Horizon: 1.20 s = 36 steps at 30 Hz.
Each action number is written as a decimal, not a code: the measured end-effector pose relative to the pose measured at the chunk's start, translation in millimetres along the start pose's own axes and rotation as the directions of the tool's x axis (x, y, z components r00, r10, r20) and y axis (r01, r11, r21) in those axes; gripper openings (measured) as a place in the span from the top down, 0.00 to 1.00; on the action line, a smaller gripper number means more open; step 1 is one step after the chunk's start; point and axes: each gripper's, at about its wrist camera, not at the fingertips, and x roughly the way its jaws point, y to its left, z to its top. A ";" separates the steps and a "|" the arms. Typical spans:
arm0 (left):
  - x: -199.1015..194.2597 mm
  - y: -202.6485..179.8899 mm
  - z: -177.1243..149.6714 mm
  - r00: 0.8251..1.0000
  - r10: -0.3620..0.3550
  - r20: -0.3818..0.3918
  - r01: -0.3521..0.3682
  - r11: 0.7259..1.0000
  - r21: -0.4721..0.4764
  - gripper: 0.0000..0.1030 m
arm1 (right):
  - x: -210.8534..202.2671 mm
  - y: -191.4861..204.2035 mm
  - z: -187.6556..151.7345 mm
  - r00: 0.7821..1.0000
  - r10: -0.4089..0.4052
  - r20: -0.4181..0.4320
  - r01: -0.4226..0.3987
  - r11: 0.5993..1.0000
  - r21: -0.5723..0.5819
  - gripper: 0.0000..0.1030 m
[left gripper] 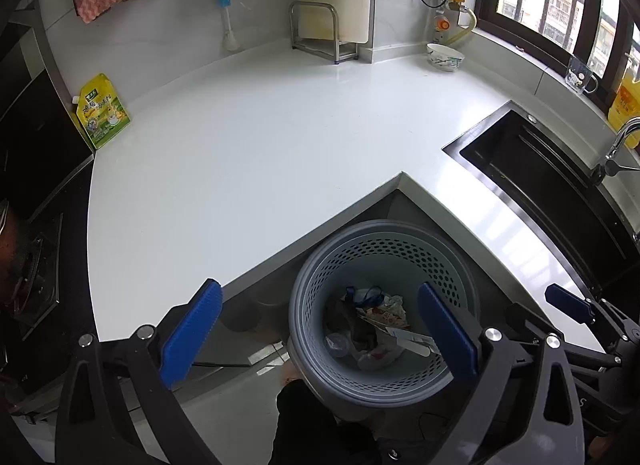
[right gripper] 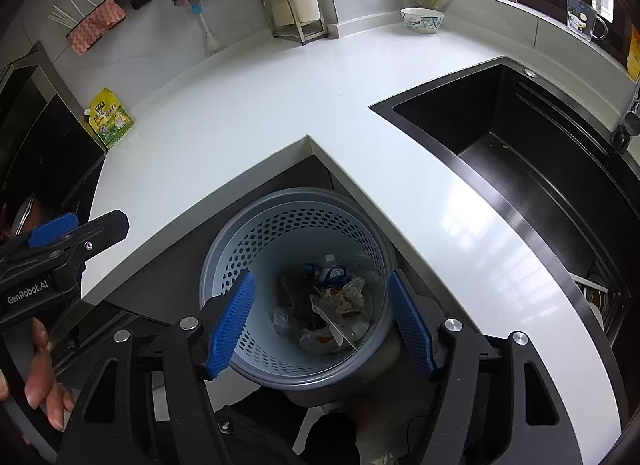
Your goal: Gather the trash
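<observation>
A grey-blue perforated trash bin stands on the floor in the counter's inner corner; it also shows in the right wrist view. Crumpled wrappers and plastic scraps lie in its bottom, seen too in the right wrist view. My left gripper is open and empty, above the bin's left rim. My right gripper is open and empty, directly over the bin. The right gripper shows at the lower right in the left wrist view; the left one shows at the left in the right wrist view.
A white L-shaped counter holds a yellow-green pouch at the left, a metal rack and a bowl at the back. A black sink with a tap lies at the right. A stove sits at the left.
</observation>
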 end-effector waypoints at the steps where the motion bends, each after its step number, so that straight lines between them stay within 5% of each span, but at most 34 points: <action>1: -0.3 0.9 0.6 1.000 0.001 0.001 -0.001 1.000 0.000 0.07 | -0.3 0.1 0.2 1.000 -0.001 0.002 0.001 1.000 0.001 0.35; 36: -5.4 7.9 4.8 0.999 0.054 -0.001 -0.054 0.998 0.006 0.06 | -6.8 4.8 5.1 0.999 -0.010 0.032 0.011 1.000 -0.004 0.35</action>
